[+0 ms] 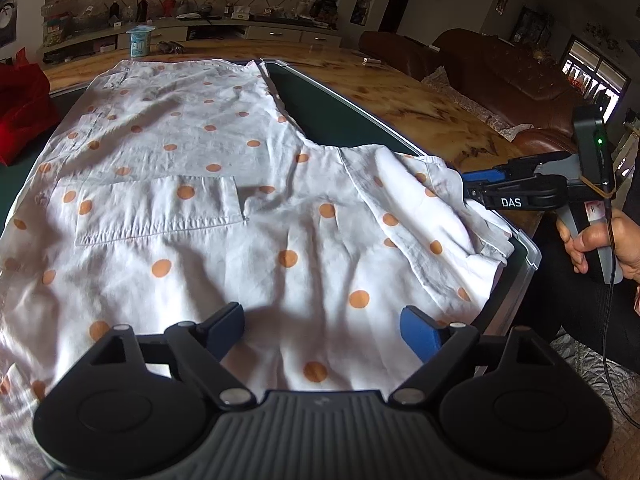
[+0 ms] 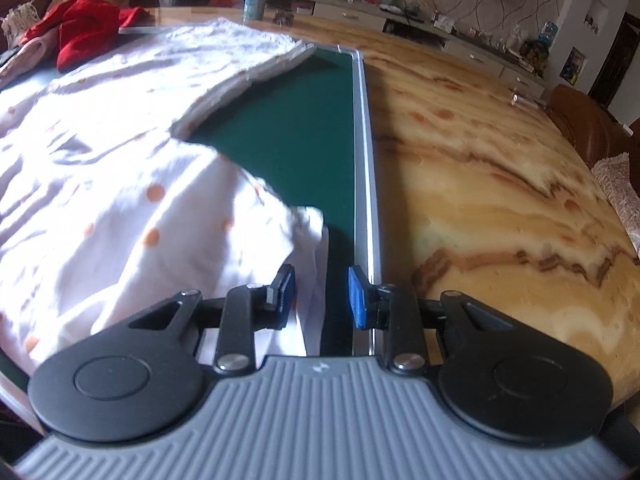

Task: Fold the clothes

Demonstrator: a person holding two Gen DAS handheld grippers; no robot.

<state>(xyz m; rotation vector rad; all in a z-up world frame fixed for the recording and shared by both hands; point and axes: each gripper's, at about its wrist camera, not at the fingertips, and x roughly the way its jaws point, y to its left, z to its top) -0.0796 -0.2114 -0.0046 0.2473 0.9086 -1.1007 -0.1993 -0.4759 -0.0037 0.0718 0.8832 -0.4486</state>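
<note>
A white shirt with orange dots [image 1: 240, 208] lies spread flat on a green mat [image 1: 320, 96], chest pocket up. My left gripper [image 1: 322, 330] hovers open over the shirt's near part, with nothing between its blue pads. My right gripper [image 1: 470, 190] reaches in from the right at the short sleeve [image 1: 432, 220], held by a person's hand [image 1: 592, 244]. In the right wrist view that gripper [image 2: 322, 298] stands open, and the sleeve's white edge [image 2: 308, 240] runs in between its fingers over the green mat [image 2: 296, 132]. The shirt [image 2: 120, 184] fills the left of that view.
The mat has a metal frame [image 2: 370, 160] and rests on a marbled tan table [image 2: 480, 160]. A red cloth [image 1: 20, 108] lies at the far left. A pale blue cup [image 1: 139, 42] stands at the table's back. A brown sofa [image 1: 500, 64] is beyond the table.
</note>
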